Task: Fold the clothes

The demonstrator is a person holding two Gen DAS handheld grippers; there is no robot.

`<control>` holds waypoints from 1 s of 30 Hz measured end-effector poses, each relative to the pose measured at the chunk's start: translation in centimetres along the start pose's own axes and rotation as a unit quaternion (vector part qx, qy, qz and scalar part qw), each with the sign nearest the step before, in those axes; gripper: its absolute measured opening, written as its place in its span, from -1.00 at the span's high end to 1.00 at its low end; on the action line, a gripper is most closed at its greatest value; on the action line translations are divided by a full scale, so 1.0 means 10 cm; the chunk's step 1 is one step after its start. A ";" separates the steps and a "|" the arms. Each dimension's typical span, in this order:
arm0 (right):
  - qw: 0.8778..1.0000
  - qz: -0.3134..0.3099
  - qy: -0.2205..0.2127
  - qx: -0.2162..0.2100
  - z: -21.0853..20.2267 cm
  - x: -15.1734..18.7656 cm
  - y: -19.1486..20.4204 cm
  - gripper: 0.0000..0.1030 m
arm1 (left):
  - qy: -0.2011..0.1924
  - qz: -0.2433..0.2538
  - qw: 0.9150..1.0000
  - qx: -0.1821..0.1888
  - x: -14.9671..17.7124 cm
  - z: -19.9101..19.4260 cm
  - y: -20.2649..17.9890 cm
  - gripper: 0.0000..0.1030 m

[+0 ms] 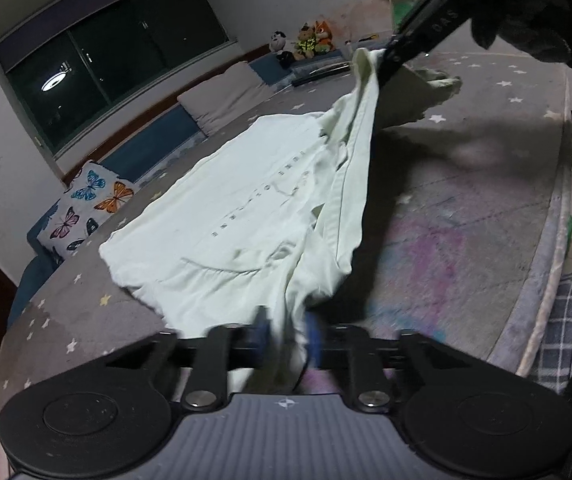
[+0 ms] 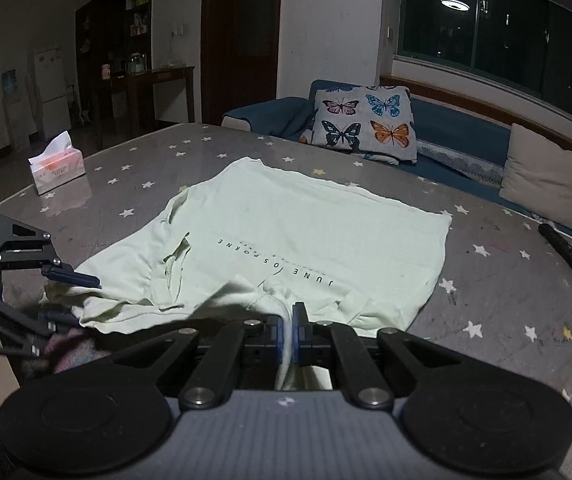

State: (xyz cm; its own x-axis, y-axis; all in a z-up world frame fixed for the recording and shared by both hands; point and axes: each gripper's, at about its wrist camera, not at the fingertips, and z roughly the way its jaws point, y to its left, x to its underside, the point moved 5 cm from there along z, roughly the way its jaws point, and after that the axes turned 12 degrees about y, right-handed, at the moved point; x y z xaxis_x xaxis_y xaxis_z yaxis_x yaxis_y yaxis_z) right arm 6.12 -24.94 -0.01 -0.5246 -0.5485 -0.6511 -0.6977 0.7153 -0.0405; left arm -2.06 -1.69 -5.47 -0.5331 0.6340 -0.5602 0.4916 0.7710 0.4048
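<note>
Both grippers, left gripper [image 1: 286, 330] seemingly and right gripper [image 2: 289, 334] plainly, are pinching the pale T-shirt [image 2: 306, 236], lifting its near edge for folding.

"JUNE OSBORNE" is being shown in dark capitals, upside down, on the pale green shirt [image 2: 306, 232].

Left gripper [image 1: 286, 330] — low in its own view, pointing down and forward, blue pads close together with a fold of pale shirt [image 1: 222, 216] pinched between them. Right gripper [image 2: 289, 330] — jaws nearly touching, clamped on a thin edge of the same shirt. Seen from the left, it is raised, gloved hand [image 1: 542, 12] gripping its handle.
</note>
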 end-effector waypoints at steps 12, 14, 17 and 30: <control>1.000 -0.021 -0.016 -0.013 -0.39 0.22 0.17 0.95 | -0.034 -0.005 0.999 0.016 -0.04 -0.78 0.24 0.86; 0.999 -0.027 -0.021 -0.017 -0.57 0.26 0.22 0.95 | -0.039 -0.003 0.999 0.019 -0.05 -0.93 0.27 0.86; 0.999 -0.034 -0.028 -0.018 -0.76 0.26 0.27 0.96 | -0.049 -0.012 0.999 0.010 -0.12 -1.04 0.36 0.86; 0.997 -0.061 -0.044 -0.009 -0.39 -0.70 -0.08 0.97 | -0.048 -0.053 0.997 -0.028 -0.63 -0.38 1.24 0.86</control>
State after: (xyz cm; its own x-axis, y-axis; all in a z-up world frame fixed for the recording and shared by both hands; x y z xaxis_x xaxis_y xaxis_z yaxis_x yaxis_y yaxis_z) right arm 8.48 -23.33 7.55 -0.3901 -0.5902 -0.7068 -0.7632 0.6367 -0.1105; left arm 4.75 4.13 5.82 -0.5094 0.5430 -0.6676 0.3957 0.8367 0.3786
